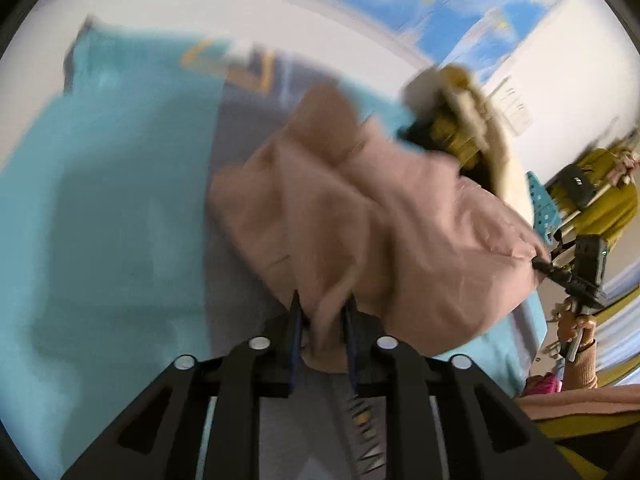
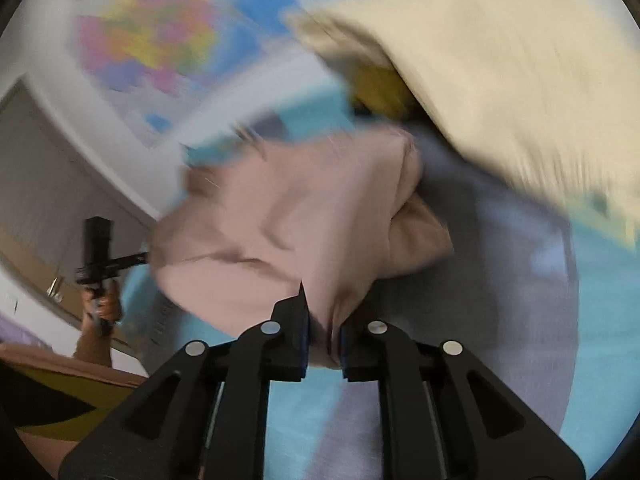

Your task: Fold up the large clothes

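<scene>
A dusty pink garment (image 1: 360,216) hangs bunched over a bed. In the left wrist view my left gripper (image 1: 324,306) is shut on a fold of its near edge, with cloth pinched between the blue pads. At the right of that view my right gripper (image 1: 540,266) bites another edge of the same garment. The right wrist view shows the pink garment (image 2: 288,220) gathered into my right gripper (image 2: 324,318), which is shut on it. There my left gripper (image 2: 138,257) shows at the far left, held by a hand (image 2: 102,304), with its tip at the cloth's edge.
The bed has a turquoise cover (image 1: 104,200) and a grey-lilac sheet (image 1: 236,140). A pile of cream and mustard clothes (image 1: 464,116) lies beyond the garment, and a cream cloth (image 2: 500,80) fills the right view's upper right. A teal basket (image 1: 540,208) stands nearby. A map (image 2: 160,40) hangs on the wall.
</scene>
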The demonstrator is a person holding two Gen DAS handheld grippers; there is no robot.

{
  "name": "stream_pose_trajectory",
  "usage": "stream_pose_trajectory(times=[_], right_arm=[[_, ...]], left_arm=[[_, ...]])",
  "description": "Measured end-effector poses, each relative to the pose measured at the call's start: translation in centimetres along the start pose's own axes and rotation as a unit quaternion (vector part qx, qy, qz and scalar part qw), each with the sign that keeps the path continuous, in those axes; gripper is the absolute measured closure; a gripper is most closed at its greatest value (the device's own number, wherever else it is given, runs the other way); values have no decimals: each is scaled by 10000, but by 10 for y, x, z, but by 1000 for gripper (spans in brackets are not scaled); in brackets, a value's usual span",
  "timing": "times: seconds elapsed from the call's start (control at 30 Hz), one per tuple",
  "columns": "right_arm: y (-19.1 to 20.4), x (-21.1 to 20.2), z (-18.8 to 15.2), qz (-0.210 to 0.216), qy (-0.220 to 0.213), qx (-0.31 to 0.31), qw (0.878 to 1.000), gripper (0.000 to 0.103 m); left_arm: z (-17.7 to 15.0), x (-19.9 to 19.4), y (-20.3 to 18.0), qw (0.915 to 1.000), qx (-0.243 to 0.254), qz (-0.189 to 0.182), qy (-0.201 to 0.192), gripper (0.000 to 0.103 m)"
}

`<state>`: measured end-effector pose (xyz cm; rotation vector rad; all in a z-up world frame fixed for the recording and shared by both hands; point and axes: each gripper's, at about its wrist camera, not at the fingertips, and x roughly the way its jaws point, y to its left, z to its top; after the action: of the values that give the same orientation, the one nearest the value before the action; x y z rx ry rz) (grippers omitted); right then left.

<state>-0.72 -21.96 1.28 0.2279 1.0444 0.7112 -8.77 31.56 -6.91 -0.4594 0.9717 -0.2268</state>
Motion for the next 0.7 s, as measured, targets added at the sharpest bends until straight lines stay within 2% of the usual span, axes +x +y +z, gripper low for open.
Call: stream_pose_trajectory(times=[0.03,0.07,0.13,0.2,0.23,0.3,0.33,0.4,0.5,0.53,0.57,0.6,0.63,0.7], right_arm=[[-4,9,-4,-267,177,0,9995,81],[-5,11,-4,-504,148,15,9986,61],[-1,1,1,-802,-153,-20,9967,45],[5,-17,6,-1009,-525,-75,9935,41],[10,-25,11,-1117,-756,-139,9908,34],[22,-28,20,-1123,-935,-370,9886,32],[30,-22,26,-1133,-891,-521,9882,27],[39,-2,38,-1293,-761,-748,9858,25],[41,33,50,-1351,-435,-937,9854,25],[41,44,51,-1429,-325,-1021,9839,27],[40,58,54,-1542,-202,-1117,9815,40],[39,66,54,-1600,-116,-1145,9804,54],[37,73,57,-1623,-52,-1129,9802,82],[35,72,62,-1559,-173,-1126,9812,98]], left_arm=[[-2,3,5,10000,-84,39,-12,72],[-2,1,5,9999,-68,96,-100,68],[1,-9,-4,9987,133,318,-366,43],[6,-19,-12,9971,333,424,-546,30],[9,-22,-21,9953,526,490,-644,27],[18,-18,-34,9928,801,633,-631,25],[24,-12,-39,9919,893,707,-571,25],[35,8,-50,9903,1050,842,-345,27],[39,30,-47,9913,1031,816,-69,43],[41,35,-46,9918,986,816,-35,51],[43,38,-44,9923,966,779,-53,58],[45,40,-43,9919,971,809,-88,70],[46,39,-42,9920,926,853,-116,75],[55,38,-35,9943,703,782,-160,88]])
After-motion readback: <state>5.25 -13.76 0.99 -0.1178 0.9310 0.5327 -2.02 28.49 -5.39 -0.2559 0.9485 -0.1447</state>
